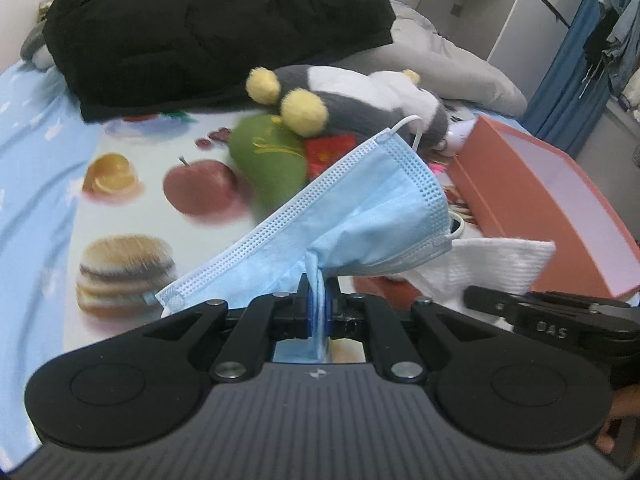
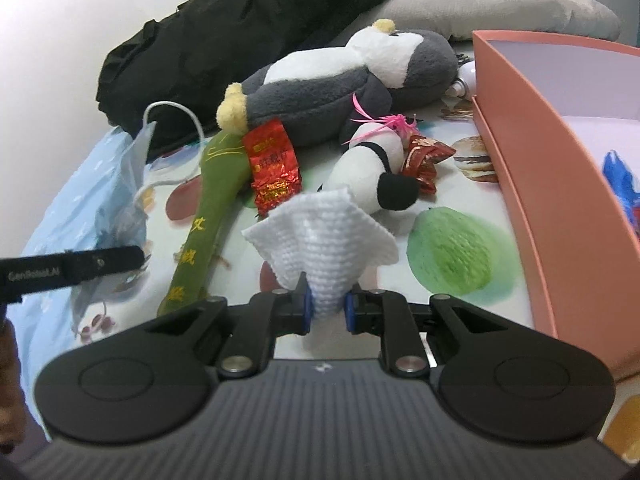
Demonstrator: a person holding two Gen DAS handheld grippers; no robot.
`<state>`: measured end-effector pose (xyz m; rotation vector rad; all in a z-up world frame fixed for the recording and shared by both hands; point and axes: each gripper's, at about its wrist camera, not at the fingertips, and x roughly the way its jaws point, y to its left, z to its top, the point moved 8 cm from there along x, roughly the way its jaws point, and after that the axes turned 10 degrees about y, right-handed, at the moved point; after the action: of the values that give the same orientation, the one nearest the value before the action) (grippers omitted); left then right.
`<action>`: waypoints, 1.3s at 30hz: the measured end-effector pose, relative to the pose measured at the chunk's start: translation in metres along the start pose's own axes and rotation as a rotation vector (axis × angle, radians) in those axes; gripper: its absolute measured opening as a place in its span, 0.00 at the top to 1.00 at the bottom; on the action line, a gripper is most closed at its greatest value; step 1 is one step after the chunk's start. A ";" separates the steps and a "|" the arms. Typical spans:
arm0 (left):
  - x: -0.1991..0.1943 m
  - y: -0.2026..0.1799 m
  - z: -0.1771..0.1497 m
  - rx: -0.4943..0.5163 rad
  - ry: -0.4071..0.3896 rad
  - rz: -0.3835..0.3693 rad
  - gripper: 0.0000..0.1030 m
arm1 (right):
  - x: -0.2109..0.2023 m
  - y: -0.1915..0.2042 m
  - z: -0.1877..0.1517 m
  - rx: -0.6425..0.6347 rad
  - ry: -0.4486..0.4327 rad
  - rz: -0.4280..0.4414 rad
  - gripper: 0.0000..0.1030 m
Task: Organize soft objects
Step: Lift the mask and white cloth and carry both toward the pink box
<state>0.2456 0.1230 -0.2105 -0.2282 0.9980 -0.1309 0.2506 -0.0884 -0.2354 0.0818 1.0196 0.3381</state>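
My left gripper [image 1: 318,304] is shut on a blue face mask [image 1: 352,216] and holds it above the printed bedsheet; the mask also shows at the left of the right wrist view [image 2: 120,184]. My right gripper [image 2: 325,308] is shut on a white knitted cloth [image 2: 324,236], also seen in the left wrist view [image 1: 492,264]. Beyond lie a grey-and-white plush penguin [image 2: 332,80], a green fabric hammer [image 2: 216,196], a small black-and-white plush [image 2: 372,172] and red foil packets [image 2: 272,168]. A pink open box [image 2: 552,152] stands at the right.
A black jacket [image 1: 208,28] and a grey pillow [image 1: 452,64] lie at the back of the bed. The sheet [image 1: 120,200] is printed with fruit and burgers. A blue item [image 2: 620,184] lies inside the box. A blue curtain [image 1: 576,60] hangs far right.
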 end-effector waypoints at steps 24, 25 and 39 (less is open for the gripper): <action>-0.013 -0.085 -0.055 -0.120 0.065 -0.081 0.93 | -0.068 -0.041 -0.050 0.023 -0.016 -0.063 0.82; -0.014 -0.086 -0.055 -0.126 0.065 -0.083 0.93 | -0.071 -0.042 -0.050 0.025 -0.017 -0.065 0.81; -0.039 -0.130 -0.007 -0.104 0.021 -0.146 0.93 | -0.128 -0.061 -0.010 0.043 -0.121 -0.057 0.82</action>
<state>0.2181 0.0047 -0.1496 -0.3960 1.0101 -0.2146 0.1957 -0.1870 -0.1493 0.1100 0.9078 0.2560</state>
